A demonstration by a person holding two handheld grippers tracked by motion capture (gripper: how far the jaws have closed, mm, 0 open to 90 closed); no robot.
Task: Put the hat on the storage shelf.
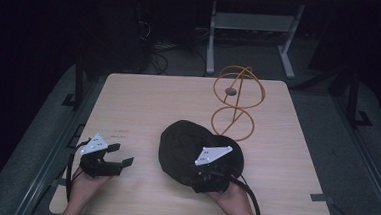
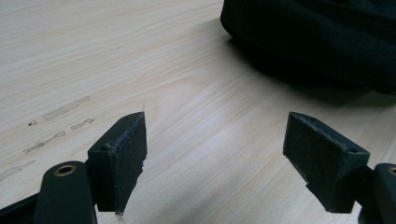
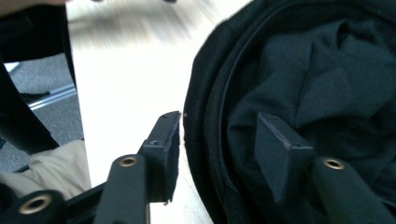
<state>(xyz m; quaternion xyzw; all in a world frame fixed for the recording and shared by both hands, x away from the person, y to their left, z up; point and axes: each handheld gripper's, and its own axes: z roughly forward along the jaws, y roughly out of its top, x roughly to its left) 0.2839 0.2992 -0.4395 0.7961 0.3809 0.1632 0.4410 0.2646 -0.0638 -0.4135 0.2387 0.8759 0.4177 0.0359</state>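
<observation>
Straddling the near rim of the black cap (image 3: 299, 70), the right gripper (image 3: 217, 154) has one jaw outside and one inside, not yet squeezing. Off to the left, the left gripper (image 2: 212, 158) hangs wide open, holding nothing, over the wooden table (image 1: 144, 99). Farther back stands an orange wire stand (image 1: 236, 103).

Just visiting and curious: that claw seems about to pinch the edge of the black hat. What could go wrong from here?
The right gripper straddles the black cap's rim without pinching yet; soft fabric might slip out or bunch. If swung carelessly, the cap might knock the nearby orange wire stand. The left gripper is open, apart from the cap, so nothing steadies it.
</observation>
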